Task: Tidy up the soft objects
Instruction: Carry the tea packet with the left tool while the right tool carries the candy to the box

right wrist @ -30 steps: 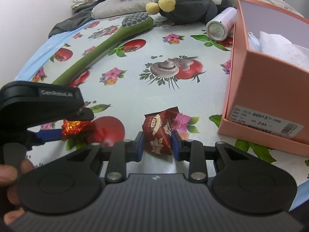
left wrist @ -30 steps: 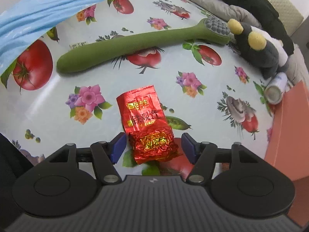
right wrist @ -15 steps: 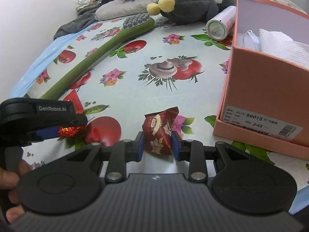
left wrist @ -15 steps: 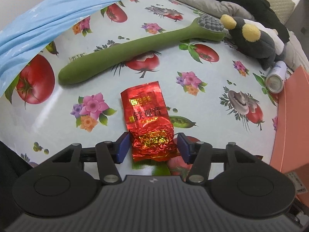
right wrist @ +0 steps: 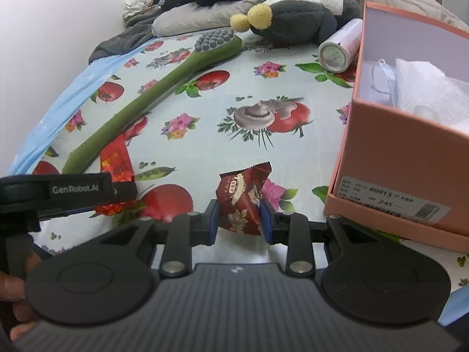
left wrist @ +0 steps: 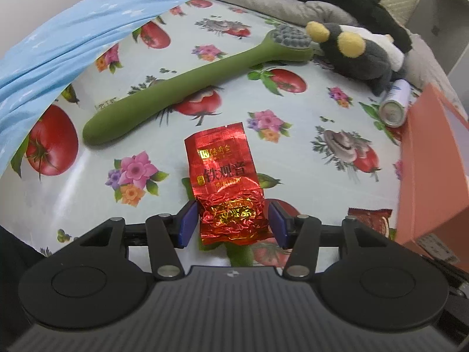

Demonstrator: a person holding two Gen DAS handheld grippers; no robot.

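Note:
My left gripper is shut on the crinkled lower end of a red foil tea packet, lifted off the printed tablecloth. My right gripper is shut on a dark red snack packet and holds it upright. The left gripper with the red tea packet also shows at the left of the right wrist view. The snack packet shows at the right of the left wrist view.
A pink box holding white cloth stands to the right. A long green brush, a grey plush toy, a white can, blue cloth and piled clothes lie farther back.
My left gripper closed on the red tea packet and lifted it. The right gripper has risen a little with the snack packet still held.

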